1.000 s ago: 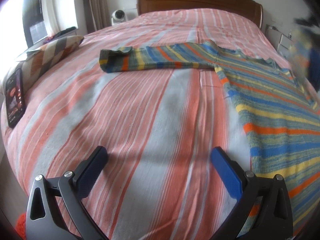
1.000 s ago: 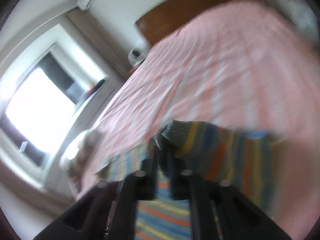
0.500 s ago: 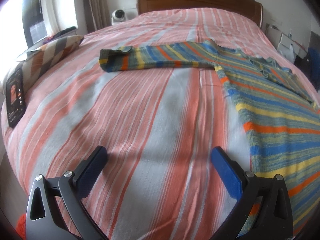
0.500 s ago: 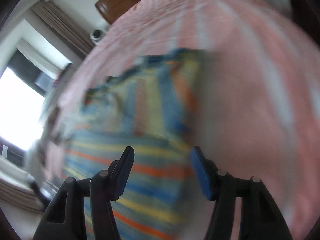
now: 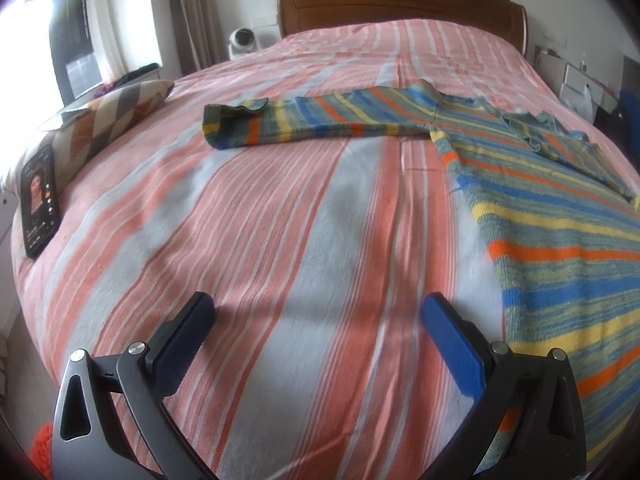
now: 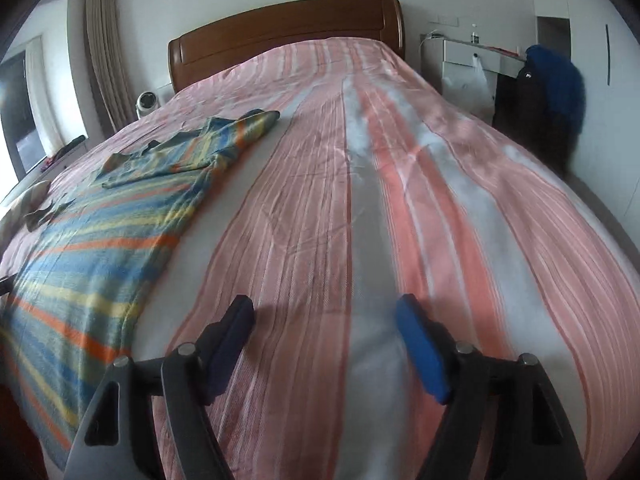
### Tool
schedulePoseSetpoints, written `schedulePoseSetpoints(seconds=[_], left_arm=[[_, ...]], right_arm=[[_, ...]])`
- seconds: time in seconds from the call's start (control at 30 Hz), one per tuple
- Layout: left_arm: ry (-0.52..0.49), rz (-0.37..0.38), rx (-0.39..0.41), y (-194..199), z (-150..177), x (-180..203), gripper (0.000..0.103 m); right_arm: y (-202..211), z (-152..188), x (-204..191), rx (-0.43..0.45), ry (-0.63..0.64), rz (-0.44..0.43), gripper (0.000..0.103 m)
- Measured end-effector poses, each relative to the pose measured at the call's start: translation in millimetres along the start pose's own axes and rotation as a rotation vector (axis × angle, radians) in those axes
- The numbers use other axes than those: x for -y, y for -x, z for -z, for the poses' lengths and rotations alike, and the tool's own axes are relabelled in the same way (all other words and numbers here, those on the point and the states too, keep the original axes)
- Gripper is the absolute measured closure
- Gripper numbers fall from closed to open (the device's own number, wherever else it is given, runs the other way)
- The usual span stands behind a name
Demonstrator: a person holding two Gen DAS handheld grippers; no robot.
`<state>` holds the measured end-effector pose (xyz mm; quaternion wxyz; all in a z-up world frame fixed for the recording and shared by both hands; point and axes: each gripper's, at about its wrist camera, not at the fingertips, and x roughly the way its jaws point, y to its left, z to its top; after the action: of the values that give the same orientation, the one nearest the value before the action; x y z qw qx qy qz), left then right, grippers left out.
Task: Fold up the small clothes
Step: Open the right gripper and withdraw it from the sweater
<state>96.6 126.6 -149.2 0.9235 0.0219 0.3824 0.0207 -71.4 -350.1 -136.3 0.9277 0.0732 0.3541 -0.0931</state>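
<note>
1. A striped sweater lies flat on a big bed. The sweater has blue, yellow, orange and green stripes.
2. The bed has a cover with pink and pale stripes. A brown wooden headboard stands at the far end.
3. In the left wrist view, one sleeve of the sweater sticks out to the left across the bed. Its end is folded over a little.
4. The other sleeve lies folded over the top part of the sweater. You can see this best in the right wrist view.
5. The left gripper is spread wide and holds nothing. It is above the bed cover, just left of the bottom part of the sweater.
6. The right gripper is spread wide too, and it holds nothing. It is above the bare cover, to the right of the sweater.
7. A checked pillow lies at the left edge of the bed. A black phone with its screen lit lies near it.
8. A small white round camera sits beside the headboard.
9. Something fluffy and blue sits on a dark chair on the right side of the room.
</note>
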Motion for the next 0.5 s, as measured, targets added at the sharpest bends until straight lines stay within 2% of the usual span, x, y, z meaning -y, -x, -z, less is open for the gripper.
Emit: schedulePoseSetpoints(seconds=[0.5], left_arm=[[0.001,0.003,0.000,-0.2,-0.3,0.3,0.000]], right_arm=[[-2.0,6.8,-0.7,0.019,0.021,0.016,0.025]])
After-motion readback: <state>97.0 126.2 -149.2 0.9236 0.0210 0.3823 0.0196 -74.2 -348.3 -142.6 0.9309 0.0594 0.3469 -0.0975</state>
